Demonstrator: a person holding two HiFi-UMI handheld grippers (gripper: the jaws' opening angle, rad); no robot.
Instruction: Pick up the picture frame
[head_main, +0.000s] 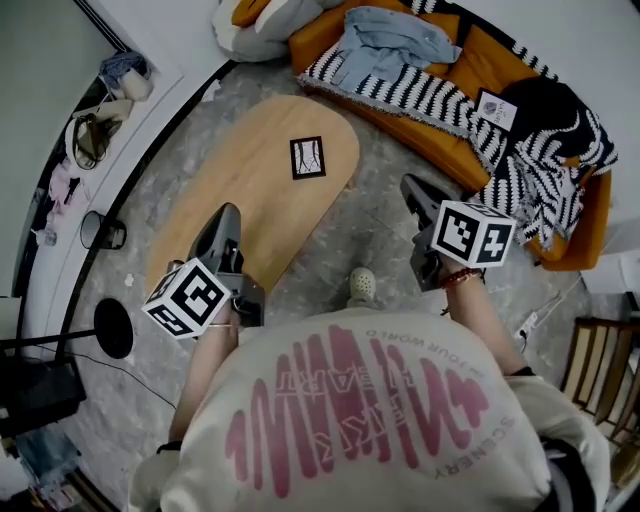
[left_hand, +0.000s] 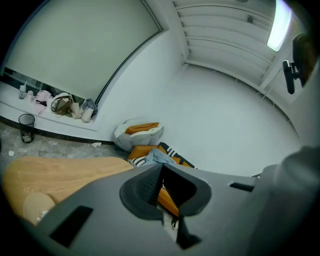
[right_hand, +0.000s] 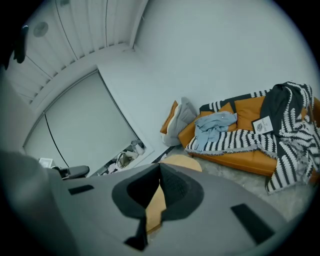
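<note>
The black-edged square picture frame (head_main: 308, 158) lies flat near the light oval wooden table's (head_main: 235, 160) far end, ahead-right of your left gripper (head_main: 228, 214). Your right gripper (head_main: 409, 185) hangs beyond the right edge. Both are closed and empty.

A long oval wooden surface (head_main: 225, 185) stands on the grey stone floor (head_main: 380, 225). Beyond it runs an orange sofa (head_main: 478, 60) draped with a black-and-white striped blanket (head_main: 400, 92) — a pale blue shirt (head_main: 385, 40) lies crumpled on top, with a small white card (head_main: 495, 110) and a black garment (head_main: 548, 100) further along. A white and orange cushion (head_main: 262, 20) sits at the sofa's end. Near the window ledge stands a wire bin (head_main: 100, 231) — on the ledge itself, a bag (head_main: 93, 135).
</note>
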